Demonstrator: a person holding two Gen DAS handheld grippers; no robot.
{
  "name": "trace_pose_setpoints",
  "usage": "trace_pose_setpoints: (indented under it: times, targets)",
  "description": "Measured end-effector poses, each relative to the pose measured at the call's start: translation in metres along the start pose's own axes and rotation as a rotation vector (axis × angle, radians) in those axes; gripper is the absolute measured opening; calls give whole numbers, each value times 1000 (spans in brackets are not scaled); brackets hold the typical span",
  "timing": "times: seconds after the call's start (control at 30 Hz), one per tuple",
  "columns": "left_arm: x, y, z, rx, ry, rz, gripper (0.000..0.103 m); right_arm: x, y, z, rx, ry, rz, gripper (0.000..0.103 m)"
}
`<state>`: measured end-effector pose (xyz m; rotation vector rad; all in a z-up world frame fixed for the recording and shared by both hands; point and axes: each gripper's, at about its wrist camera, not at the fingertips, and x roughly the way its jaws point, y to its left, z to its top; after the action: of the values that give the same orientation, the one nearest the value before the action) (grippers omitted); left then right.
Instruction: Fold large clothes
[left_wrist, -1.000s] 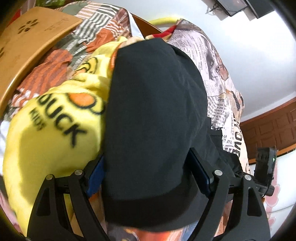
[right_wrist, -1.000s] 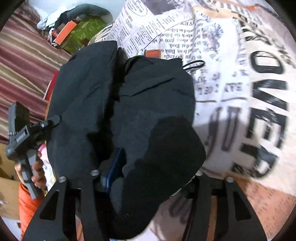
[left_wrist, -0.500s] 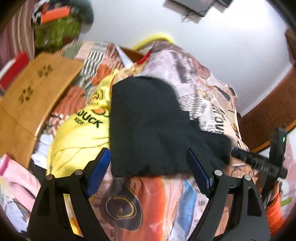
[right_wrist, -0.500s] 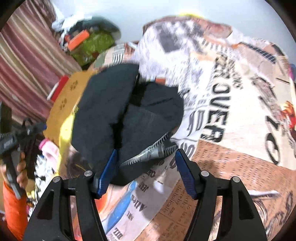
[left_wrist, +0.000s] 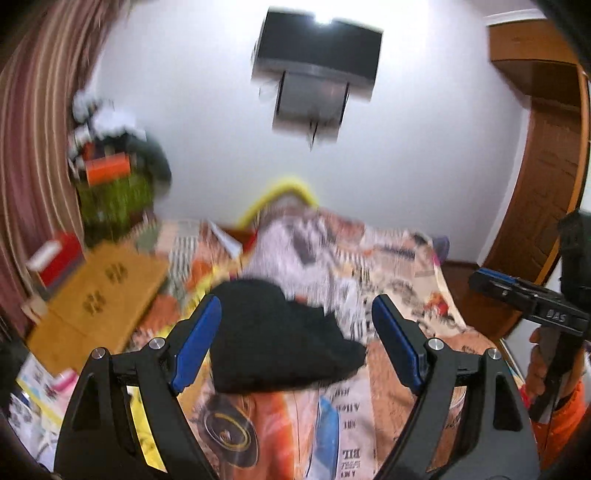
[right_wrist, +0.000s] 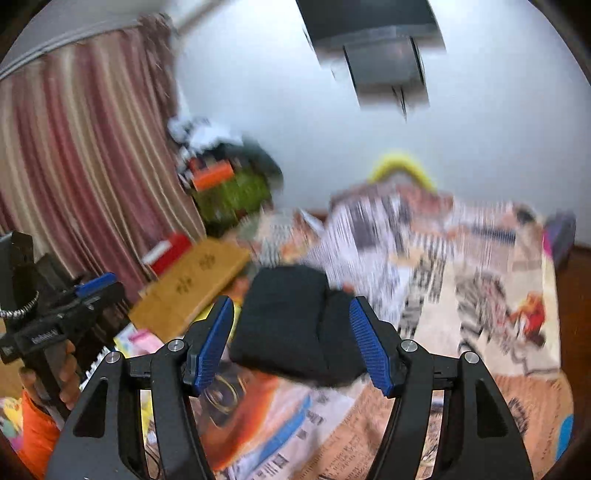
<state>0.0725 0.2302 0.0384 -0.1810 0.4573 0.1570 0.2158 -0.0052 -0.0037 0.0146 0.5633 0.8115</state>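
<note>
- Step: black garment (left_wrist: 273, 336) lies as a compact folded bundle on the printed bedspread (left_wrist: 402, 295); fold looks finished or nearly so, judging by the shape.
- Left gripper (left_wrist: 295, 339): fingers spread wide, nothing between them, held above and apart from the garment.
- Right gripper (right_wrist: 291, 343): fingers also spread wide, empty, clear of the cloth.
- In the right wrist view the garment (right_wrist: 295, 325) shows a seam down the middle, two layers side by side.
- Next move, likely: either tidy the loose right edge of the bundle, or reach for another piece; needs fingers lowered to an edge and closed.
- Containers: green box (right_wrist: 232, 195) by the curtain (right_wrist: 74, 166), with orange and white items piled on top; contents too blurred to name.
- Wooden board (left_wrist: 99, 291) lies beside the bed, left.
</note>
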Motion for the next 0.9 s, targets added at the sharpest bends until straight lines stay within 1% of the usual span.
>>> trace_pose_setpoints:
  times: [0.1, 0.2, 0.27, 0.37, 0.47, 0.57, 0.6, 0.67, 0.7, 0.73, 0.8, 0.87, 0.9]
  targets:
    - [-44, -24, 3, 31, -119, 43, 84, -40, 23, 2, -39, -111, 19, 63]
    - [-80, -44, -2, 55, -215, 74, 84, -67, 37, -2, -55, -186, 44, 62]
    - [-103, -56, -9, 63, -271, 86, 84, -87, 48, -8, -78, -236, 47, 62]
    - [-125, -73, -23, 83, -320, 104, 84, -106, 62, -20, -111, -293, 24, 63]
    - [-137, -86, -37, 97, -345, 109, 86, -118, 73, -31, -132, -326, -15, 63]
    - [-149, -95, -51, 89, -365, 97, 94, -121, 81, -38, -156, -337, -66, 64]
    - [-152, -97, -55, 88, -373, 103, 98, -121, 83, -39, -160, -337, -81, 64]
    - [-159, -100, -62, 81, -387, 124, 101, -121, 85, -43, -154, -338, -104, 69]
    - [-161, -101, -64, 74, -392, 134, 102, -122, 85, -45, -148, -336, -112, 76]
    - [-163, -101, -65, 70, -390, 135, 103, -122, 85, -47, -141, -333, -117, 81]
    - [-164, -101, -67, 60, -387, 143, 103, -123, 85, -49, -125, -332, -121, 83]
    - [-166, -100, -71, 50, -382, 156, 103, -124, 85, -49, -115, -329, -137, 88]
    - [-167, -100, -72, 43, -378, 156, 103, -125, 84, -50, -113, -328, -149, 93]
